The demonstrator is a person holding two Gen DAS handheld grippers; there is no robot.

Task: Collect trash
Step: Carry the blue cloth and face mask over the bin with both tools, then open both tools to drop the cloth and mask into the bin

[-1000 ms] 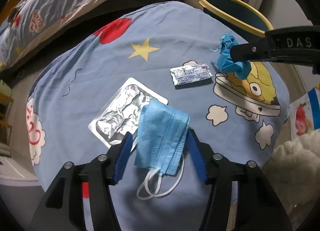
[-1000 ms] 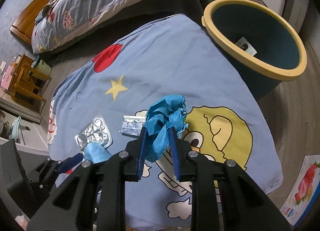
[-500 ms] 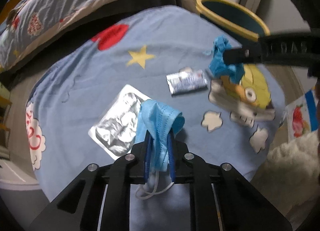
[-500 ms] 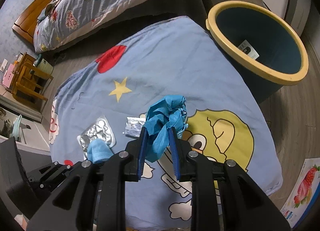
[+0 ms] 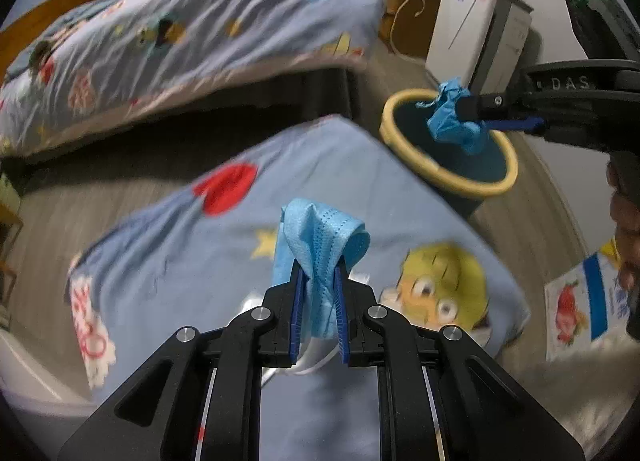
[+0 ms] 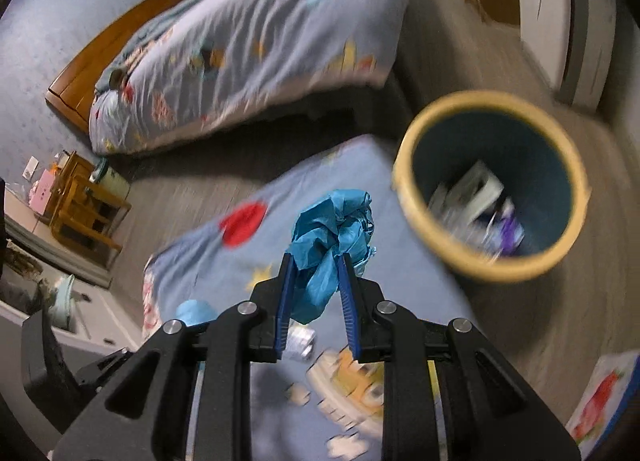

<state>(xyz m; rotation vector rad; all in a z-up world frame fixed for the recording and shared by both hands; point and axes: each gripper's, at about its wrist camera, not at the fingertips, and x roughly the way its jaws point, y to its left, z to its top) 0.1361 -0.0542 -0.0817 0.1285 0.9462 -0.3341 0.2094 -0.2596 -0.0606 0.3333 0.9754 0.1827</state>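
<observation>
Both grippers lifted off cartoon sheet (image 5: pixel 352 189): left gripper (image 5: pixel 318 293) just clamped face mask (image 5: pixel 320 233), right gripper (image 6: pixel 316 281) pinches crumpled glove (image 6: pixel 332 229). Carry over bin (image 6: pixel 408 197), release centered.

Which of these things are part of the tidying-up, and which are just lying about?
Part of the job:
- face mask, clamped in the left gripper
- crumpled blue glove, clamped in the right gripper
- bin, already holding some rubbish
- small packet on the cartoon sheet

Just lying about:
- bed
- strawberry leaflet
- wooden stool
</observation>
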